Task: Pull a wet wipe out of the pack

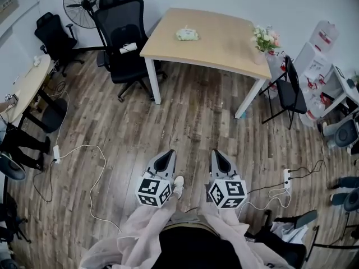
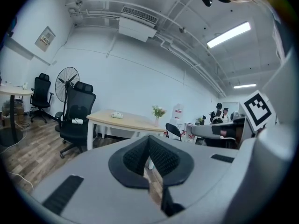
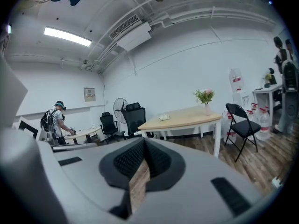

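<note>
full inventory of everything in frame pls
table: 1, light wood top, white legs, far centre
wet wipe pack: 1, pale green, on the table
vase of flowers: 1, pink and white, table's right corner
office chairs: 2, black, one at table's left end, one far left
pedestal fan: 1, black, back left
folding chair: 1, black, right of table
power strips: 2, white, on floor
left hand-held gripper: 1, grey, jaws shut, empty
right hand-held gripper: 1, grey, jaws shut, empty

The left gripper (image 1: 167,157) and the right gripper (image 1: 217,156) are held side by side, pointed forward, jaws closed and empty.
</note>
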A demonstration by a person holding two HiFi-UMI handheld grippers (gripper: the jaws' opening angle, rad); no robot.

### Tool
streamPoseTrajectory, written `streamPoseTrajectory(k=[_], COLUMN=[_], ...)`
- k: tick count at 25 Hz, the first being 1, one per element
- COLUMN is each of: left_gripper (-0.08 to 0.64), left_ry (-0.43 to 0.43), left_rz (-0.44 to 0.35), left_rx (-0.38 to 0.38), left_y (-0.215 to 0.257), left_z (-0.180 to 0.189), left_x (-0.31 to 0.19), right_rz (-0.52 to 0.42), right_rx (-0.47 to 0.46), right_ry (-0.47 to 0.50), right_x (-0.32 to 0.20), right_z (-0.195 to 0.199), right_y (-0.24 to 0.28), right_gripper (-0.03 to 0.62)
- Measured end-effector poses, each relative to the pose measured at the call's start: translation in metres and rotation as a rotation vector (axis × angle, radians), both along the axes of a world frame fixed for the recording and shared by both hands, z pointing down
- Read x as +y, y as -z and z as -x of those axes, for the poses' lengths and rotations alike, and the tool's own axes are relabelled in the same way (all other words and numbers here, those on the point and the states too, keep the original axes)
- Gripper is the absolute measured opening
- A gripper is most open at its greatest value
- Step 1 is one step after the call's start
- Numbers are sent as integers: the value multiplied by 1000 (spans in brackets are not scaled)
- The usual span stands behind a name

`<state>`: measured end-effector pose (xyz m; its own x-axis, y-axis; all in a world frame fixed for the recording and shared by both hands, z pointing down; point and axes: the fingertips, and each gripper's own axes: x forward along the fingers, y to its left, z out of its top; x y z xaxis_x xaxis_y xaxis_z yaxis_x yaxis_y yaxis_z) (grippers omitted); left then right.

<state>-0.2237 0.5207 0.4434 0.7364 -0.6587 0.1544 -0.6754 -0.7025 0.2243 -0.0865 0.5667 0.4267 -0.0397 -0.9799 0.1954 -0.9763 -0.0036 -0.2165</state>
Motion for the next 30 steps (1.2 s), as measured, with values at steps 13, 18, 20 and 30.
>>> streamPoseTrajectory(k=[13, 18, 20, 30], left_gripper=[11, 11, 11, 11], left_ry=[-10, -15, -15, -38], left_rz=[9, 13, 14, 5], left_rx=[13, 8, 2, -23], left_y=[8, 7, 6, -1], left_z=[-27, -37, -40, -49], left_x=[-101, -138, -153, -213], right_rz=[9, 25, 31, 30], right_rx=[9, 15, 28, 16], right_ry=[5, 13, 14, -13], right_x=[-97, -135, -149, -207], right_z=[-22, -27, -29, -43], right_y=[5, 2, 1, -6], right_gripper=[9, 11, 9, 11])
